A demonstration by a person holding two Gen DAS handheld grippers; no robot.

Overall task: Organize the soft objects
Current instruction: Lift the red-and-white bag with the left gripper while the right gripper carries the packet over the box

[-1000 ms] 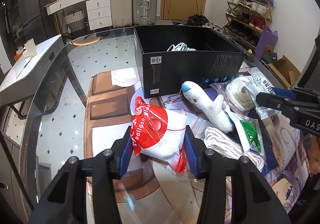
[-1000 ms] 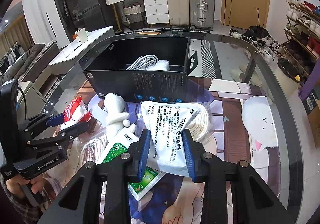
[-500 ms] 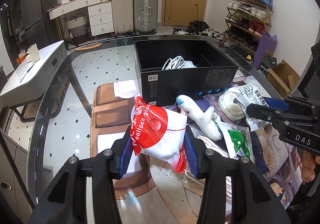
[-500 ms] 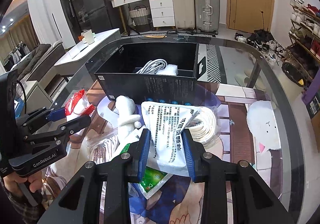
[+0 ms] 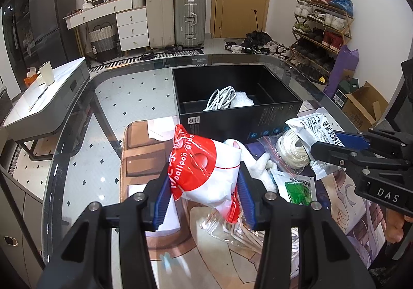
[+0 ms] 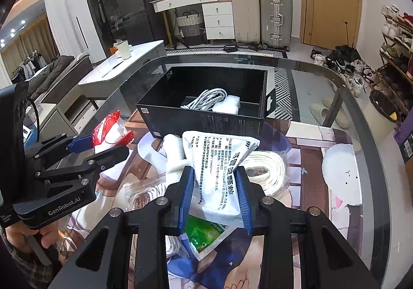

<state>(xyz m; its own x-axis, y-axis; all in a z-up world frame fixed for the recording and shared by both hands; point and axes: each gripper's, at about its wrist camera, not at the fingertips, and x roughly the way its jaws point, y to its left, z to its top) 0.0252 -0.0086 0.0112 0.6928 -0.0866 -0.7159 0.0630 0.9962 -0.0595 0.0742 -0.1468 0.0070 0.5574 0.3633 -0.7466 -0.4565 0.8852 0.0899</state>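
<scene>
My left gripper (image 5: 204, 190) is shut on a red and white balloon bag (image 5: 204, 170), held above the table; it also shows in the right wrist view (image 6: 111, 131). My right gripper (image 6: 214, 196) is shut on a white printed medicine pouch (image 6: 219, 167), seen also in the left wrist view (image 5: 315, 131). A black open box (image 5: 240, 118) stands ahead, holding a white cable (image 5: 219, 98) and bubble wrap (image 6: 227, 105). A white plush toy (image 6: 173, 152), a white rope coil (image 6: 265, 167) and a green packet (image 6: 206, 232) lie on the table below.
The glass table's curved rim (image 6: 361, 108) runs right and far. Clear bags with rope (image 5: 245, 232) lie near the left gripper. A printed mat (image 5: 144, 149) covers the table. Suitcases, a shoe rack and a grey side table stand beyond.
Both grippers have risen and drawn back with their bags; the box now looks farther away and its inside shows more.
</scene>
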